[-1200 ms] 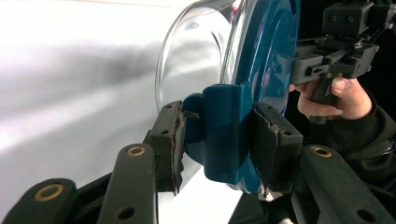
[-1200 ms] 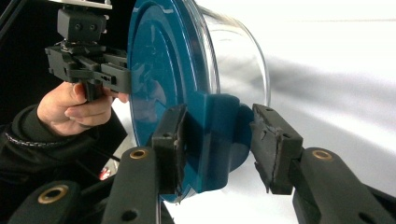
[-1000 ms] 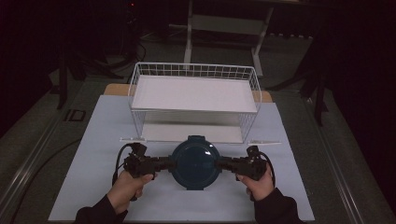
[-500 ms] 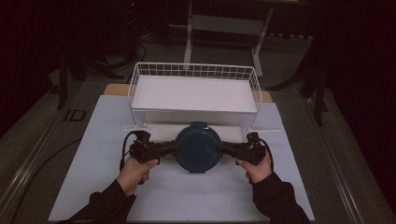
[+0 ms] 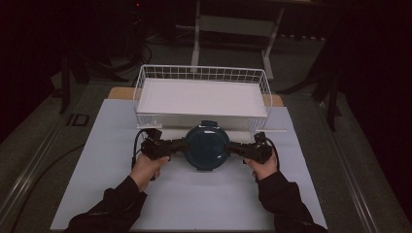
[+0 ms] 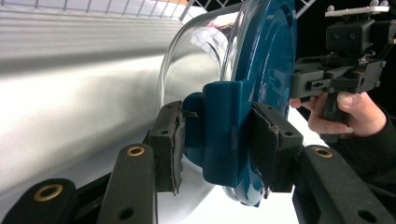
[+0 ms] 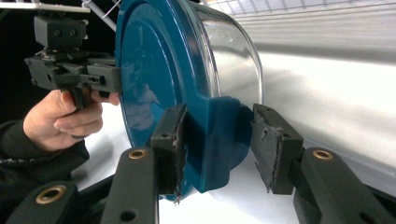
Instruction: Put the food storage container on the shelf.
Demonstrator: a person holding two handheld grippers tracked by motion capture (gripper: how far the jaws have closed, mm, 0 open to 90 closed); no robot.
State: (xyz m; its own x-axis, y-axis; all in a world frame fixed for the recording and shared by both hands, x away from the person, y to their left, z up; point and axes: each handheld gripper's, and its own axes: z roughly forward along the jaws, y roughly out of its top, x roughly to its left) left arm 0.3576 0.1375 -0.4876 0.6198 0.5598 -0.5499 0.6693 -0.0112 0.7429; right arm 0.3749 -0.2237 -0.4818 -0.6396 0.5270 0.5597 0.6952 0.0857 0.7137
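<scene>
A round container [image 5: 206, 147] with a dark blue lid and a clear bowl [image 6: 196, 70] is held between my two grippers, just in front of a white wire basket [image 5: 201, 73]. My left gripper [image 5: 183, 144] is shut on the lid's left tab [image 6: 219, 135], with a pad [image 6: 168, 144] pressed on each side. From the other side, my right gripper [image 5: 231, 148] grips the right tab [image 7: 222, 140]. In the gripper views the lid [image 7: 154, 79] stands on edge. The right gripper [image 6: 341, 70] appears far off in the left gripper view, and the left gripper [image 7: 70, 70] in the right gripper view.
The basket has a flat white floor [image 5: 201, 97] and stands at the back of a white mat [image 5: 194, 204] on the table. Dark floor, cables and a frame [image 5: 233, 24] lie beyond. A thin white stick [image 5: 279, 129] lies by the basket's right front corner.
Both grippers have carried the container away from the person, up to the front wall of the basket. Their hold on the lid tabs is unchanged.
</scene>
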